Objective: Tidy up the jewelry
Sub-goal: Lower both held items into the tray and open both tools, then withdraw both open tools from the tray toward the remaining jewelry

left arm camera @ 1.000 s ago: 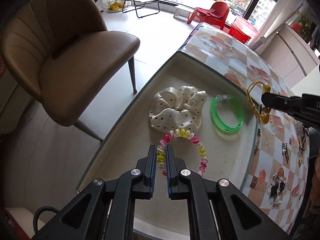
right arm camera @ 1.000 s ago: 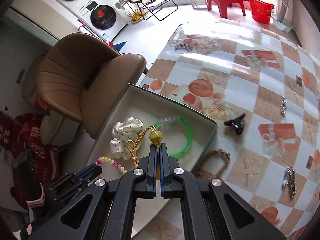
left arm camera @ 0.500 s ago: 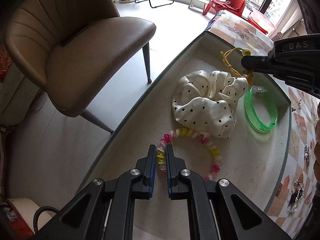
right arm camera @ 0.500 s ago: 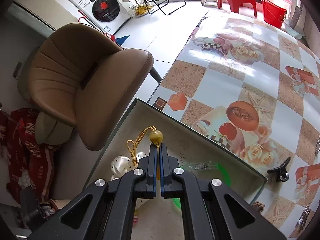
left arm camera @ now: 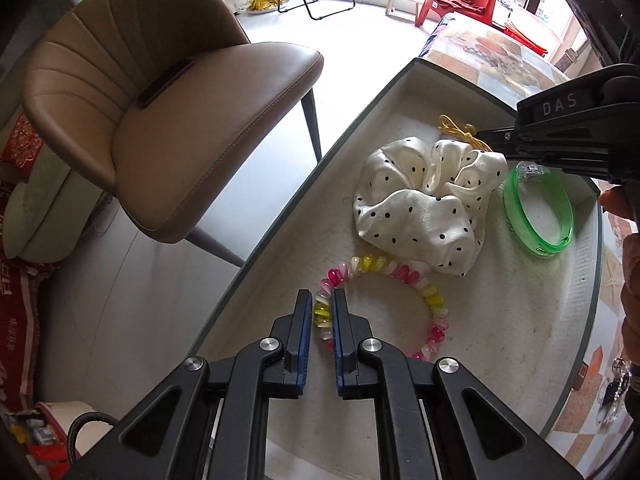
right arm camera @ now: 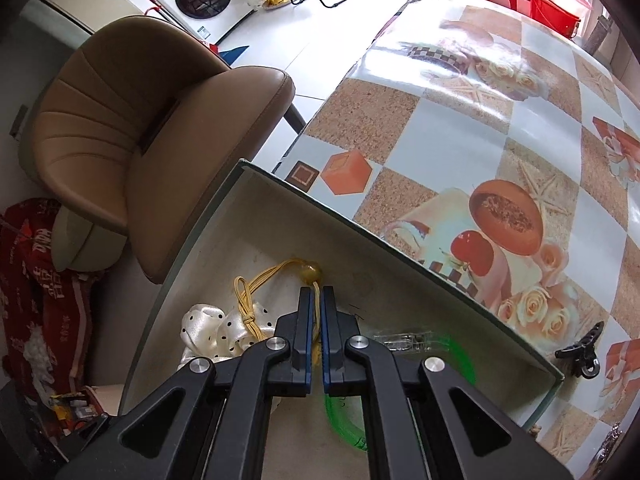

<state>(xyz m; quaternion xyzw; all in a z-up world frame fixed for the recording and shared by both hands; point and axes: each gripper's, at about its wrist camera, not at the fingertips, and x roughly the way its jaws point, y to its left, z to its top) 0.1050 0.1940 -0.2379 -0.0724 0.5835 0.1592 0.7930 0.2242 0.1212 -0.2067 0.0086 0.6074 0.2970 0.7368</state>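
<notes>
A shallow grey tray [left arm camera: 520,336] sits at the table's edge. In it lie a white polka-dot scrunchie [left arm camera: 424,200], a green bangle [left arm camera: 538,210] and a pink-yellow beaded bracelet [left arm camera: 384,276]. My left gripper [left arm camera: 321,304] is nearly shut around the bracelet's left side, low in the tray. My right gripper [right arm camera: 316,304] is shut on a yellow cord hair tie with an amber bead [right arm camera: 310,272], held low at the tray's far corner, beside the scrunchie [right arm camera: 216,328]. The right gripper also shows in the left wrist view [left arm camera: 492,136], with the cord [left arm camera: 456,128].
A brown padded chair [left arm camera: 168,112] stands close by the tray's left side. A black hair claw [right arm camera: 582,350] lies on the patterned tablecloth [right arm camera: 520,120] right of the tray. More clips [left arm camera: 614,388] lie at the right edge of the left wrist view.
My right gripper has carried the yellow cord tie down into the tray's far corner, so the cord now touches the tray by the scrunchie. My left gripper stays on the beaded bracelet.
</notes>
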